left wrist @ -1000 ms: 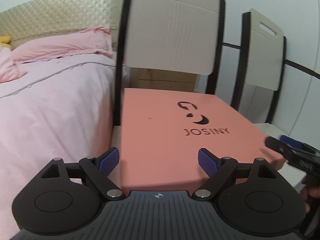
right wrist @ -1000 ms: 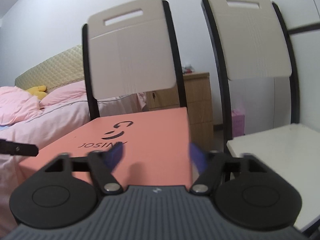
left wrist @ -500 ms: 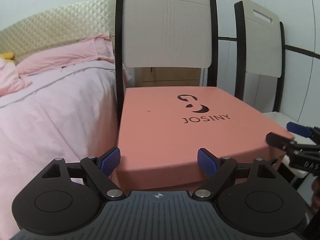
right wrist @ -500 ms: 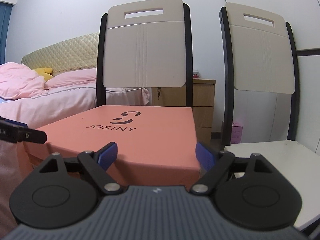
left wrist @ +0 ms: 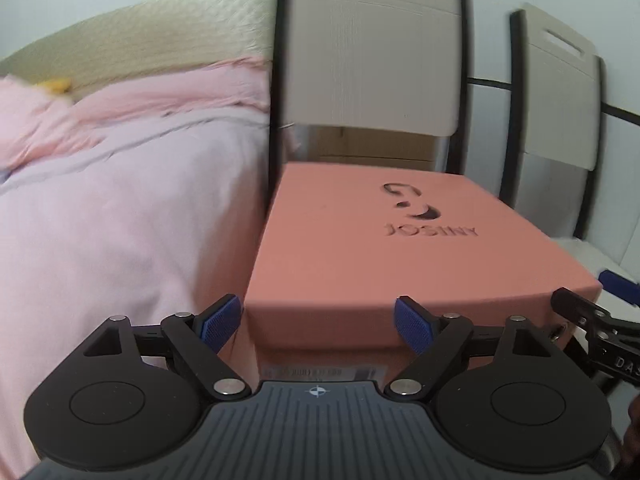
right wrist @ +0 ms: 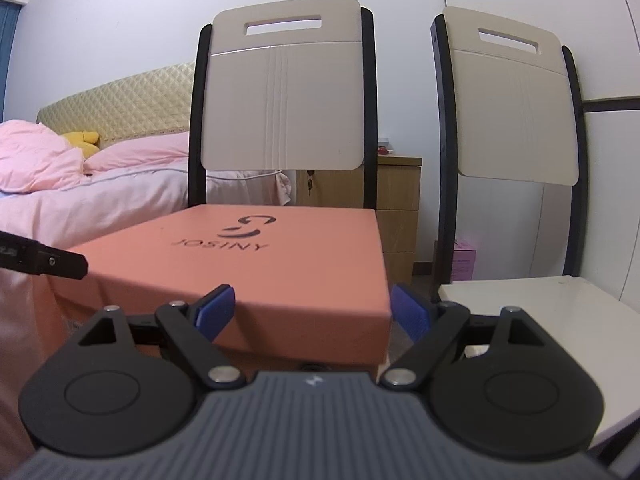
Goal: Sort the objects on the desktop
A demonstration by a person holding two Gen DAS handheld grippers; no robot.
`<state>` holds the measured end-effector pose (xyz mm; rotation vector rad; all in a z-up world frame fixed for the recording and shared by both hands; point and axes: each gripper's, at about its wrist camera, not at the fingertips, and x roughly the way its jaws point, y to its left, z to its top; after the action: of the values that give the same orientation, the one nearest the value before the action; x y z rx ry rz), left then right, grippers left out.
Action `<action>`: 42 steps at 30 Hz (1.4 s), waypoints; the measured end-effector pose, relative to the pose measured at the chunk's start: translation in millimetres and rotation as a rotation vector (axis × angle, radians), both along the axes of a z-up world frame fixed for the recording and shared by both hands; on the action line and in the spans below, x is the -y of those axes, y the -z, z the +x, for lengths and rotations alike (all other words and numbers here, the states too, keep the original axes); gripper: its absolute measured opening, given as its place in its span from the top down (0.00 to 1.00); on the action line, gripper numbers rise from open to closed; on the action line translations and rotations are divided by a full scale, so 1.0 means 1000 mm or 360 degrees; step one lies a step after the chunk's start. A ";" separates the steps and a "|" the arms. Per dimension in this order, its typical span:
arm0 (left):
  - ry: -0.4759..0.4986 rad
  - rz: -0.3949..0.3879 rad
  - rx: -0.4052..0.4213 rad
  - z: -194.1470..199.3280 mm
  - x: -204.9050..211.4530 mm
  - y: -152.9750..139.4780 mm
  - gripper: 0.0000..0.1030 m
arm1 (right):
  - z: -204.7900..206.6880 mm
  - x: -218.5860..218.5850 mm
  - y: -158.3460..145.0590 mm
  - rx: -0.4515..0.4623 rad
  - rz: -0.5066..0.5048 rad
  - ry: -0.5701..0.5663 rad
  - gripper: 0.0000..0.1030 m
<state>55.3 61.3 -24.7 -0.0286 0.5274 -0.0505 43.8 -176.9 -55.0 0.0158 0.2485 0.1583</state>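
A salmon-pink shoebox marked JOSINY [left wrist: 404,248] rests on the seat of a chair. It also shows in the right wrist view [right wrist: 248,264]. My left gripper [left wrist: 318,322] is open and empty at the box's near left corner, level with the lid's front edge. My right gripper [right wrist: 310,314] is open and empty, its jaws straddling the box's near right corner. The right gripper's finger shows at the right of the left wrist view [left wrist: 592,320]. The left gripper's finger shows at the left of the right wrist view [right wrist: 44,262].
The chair's beige back [right wrist: 284,92] rises behind the box. A second chair [right wrist: 516,96] with a white seat [right wrist: 540,312] stands to the right. A bed with pink bedding [left wrist: 120,208] lies to the left. A wooden nightstand [right wrist: 396,212] stands behind.
Both grippers have come closer to the box's near edge and lower. The left wrist view has swung a little leftward and is blurred. Both grippers stay open.
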 end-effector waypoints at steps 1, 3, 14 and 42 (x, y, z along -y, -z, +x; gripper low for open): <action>0.0001 0.0013 -0.0021 -0.002 0.003 0.003 0.17 | 0.001 0.001 0.001 -0.0011 0.0004 0.0001 0.16; 0.0032 0.0048 -0.0030 -0.003 0.008 0.008 0.17 | 0.002 0.002 0.002 -0.0032 0.0011 0.0002 0.16; -0.0010 0.0127 0.0032 0.009 0.000 0.013 0.15 | 0.011 0.003 0.004 -0.0049 0.0059 -0.0033 0.11; -0.0051 0.0177 0.0326 -0.078 0.006 -0.029 0.05 | -0.045 -0.001 -0.042 0.0141 0.0131 -0.0027 0.09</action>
<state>-22.4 55.3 3.9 0.0762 0.3245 0.0072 -1.6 -176.0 -12.6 0.0883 0.1535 0.1860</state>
